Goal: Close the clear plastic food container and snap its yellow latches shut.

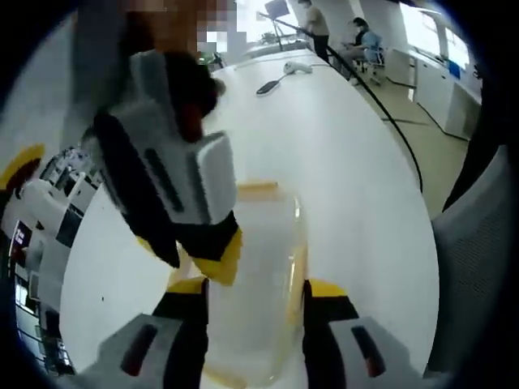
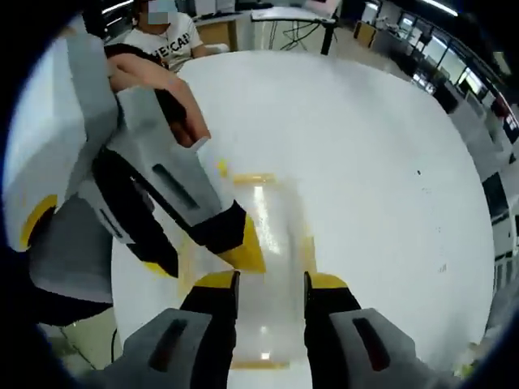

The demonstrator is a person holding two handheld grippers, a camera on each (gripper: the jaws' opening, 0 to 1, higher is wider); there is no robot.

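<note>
Two grippers crowd one clear plastic food container (image 1: 255, 275) on a white table (image 1: 357, 154).

In the left gripper view, the left gripper (image 1: 255, 300) has its yellow-tipped jaws standing to either side of the container, set about as wide as the box; whether they actually press its walls cannot be told. The right gripper (image 1: 215, 259) comes in from the upper left and bears down at the container's near-left edge. A yellow latch (image 1: 258, 190) shows at the far end. Farther off on the table lies a dark flat object (image 1: 268, 87).

In the right gripper view, the right gripper (image 2: 269, 284) straddles the same container (image 2: 272, 267) with its jaws narrowly parted, the box between them; contact is again unclear. The left gripper (image 2: 235, 247) reaches in from the left, its tip at the container's side. A yellow latch (image 2: 253, 178) lies along the far rim.

As a judgement, the container looks light, thin-walled and smooth, so it would slide or flex under a hard squeeze. Steadying it at the stiffer rim while pressing each latch flat seems the safer hold.
</note>
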